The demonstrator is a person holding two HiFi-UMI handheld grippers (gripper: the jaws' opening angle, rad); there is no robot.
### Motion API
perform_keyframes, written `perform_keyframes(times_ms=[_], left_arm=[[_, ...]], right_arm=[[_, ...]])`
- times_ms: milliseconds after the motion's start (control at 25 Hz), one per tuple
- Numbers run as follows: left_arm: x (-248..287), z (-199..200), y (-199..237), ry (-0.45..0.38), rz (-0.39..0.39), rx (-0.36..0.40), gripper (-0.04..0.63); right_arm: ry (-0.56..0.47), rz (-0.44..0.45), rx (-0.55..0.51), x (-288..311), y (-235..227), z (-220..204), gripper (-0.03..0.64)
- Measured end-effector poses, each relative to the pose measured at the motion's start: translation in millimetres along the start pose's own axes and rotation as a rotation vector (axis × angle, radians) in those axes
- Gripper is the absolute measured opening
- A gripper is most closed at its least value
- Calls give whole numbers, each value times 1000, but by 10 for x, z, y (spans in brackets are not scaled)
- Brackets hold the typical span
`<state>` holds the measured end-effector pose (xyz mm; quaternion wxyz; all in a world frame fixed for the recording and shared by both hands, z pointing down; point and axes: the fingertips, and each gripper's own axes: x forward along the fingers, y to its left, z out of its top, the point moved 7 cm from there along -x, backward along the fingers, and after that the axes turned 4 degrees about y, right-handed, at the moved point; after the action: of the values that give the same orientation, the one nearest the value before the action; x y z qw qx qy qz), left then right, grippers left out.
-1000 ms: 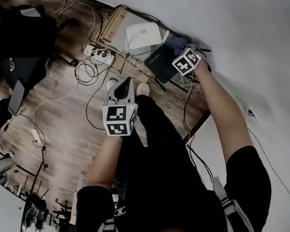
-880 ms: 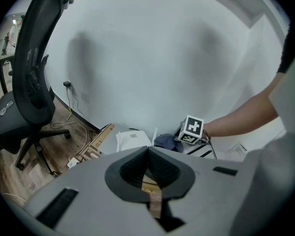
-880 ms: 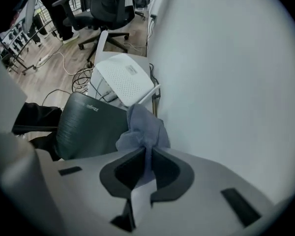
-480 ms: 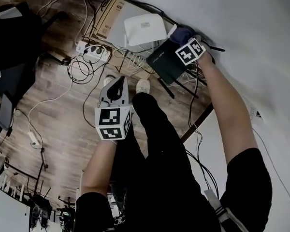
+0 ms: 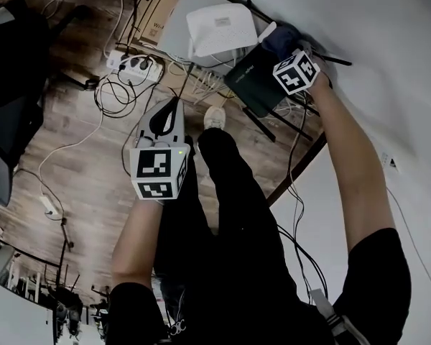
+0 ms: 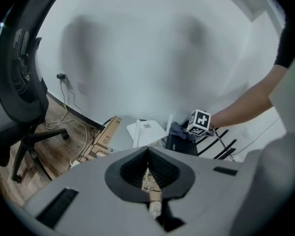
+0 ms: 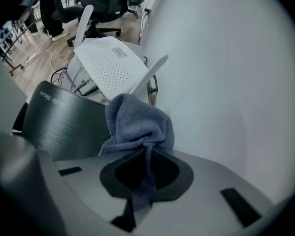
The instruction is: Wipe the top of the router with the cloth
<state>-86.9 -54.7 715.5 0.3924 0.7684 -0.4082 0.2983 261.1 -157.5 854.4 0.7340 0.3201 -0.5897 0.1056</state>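
A black router (image 5: 250, 83) lies tilted on the floor by the wall, with a white router (image 5: 219, 29) just beyond it. My right gripper (image 5: 287, 54) is shut on a blue-grey cloth (image 5: 279, 40), which rests on the black router's far end. In the right gripper view the cloth (image 7: 137, 124) bunches out of the jaws over the black router (image 7: 64, 124), with the white router (image 7: 113, 65) behind. My left gripper (image 5: 171, 110) hangs shut and holds nothing, above the floor and well short of the routers. The left gripper view shows both routers (image 6: 182, 144) ahead.
A cardboard box (image 5: 158, 6), a white power strip (image 5: 136, 67) and tangled cables (image 5: 122, 99) lie left of the routers. The white wall (image 5: 388, 63) runs close on the right. The person's legs and a shoe (image 5: 214, 117) are below. An office chair (image 6: 19, 82) stands at left.
The head view has swung, so everything sits higher and further right in frame. The right gripper still holds the cloth at the black router's far end. The left gripper has barely moved.
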Motion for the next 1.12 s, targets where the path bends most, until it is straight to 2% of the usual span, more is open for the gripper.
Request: perform_keyframes(times_ms=[280,600,720,880,1120], left_arm=[[49,-87,38,28,-37,35,3],[50,-214,55,57,-74,60,3],[25,-236,61,64,-84,62,3],[12,-251,56,74,-95,64,3],[41,-261,49,86,-126,104,3]], right_arm=[[-32,100,61,-187,277,62,20],[-117,252,52,-477,794,156,20],[-136,300,9,-602,1028,213,20],[-166,315,-83,-734,1305,282,20],[-170,326,-231,-762,1359,327,20]])
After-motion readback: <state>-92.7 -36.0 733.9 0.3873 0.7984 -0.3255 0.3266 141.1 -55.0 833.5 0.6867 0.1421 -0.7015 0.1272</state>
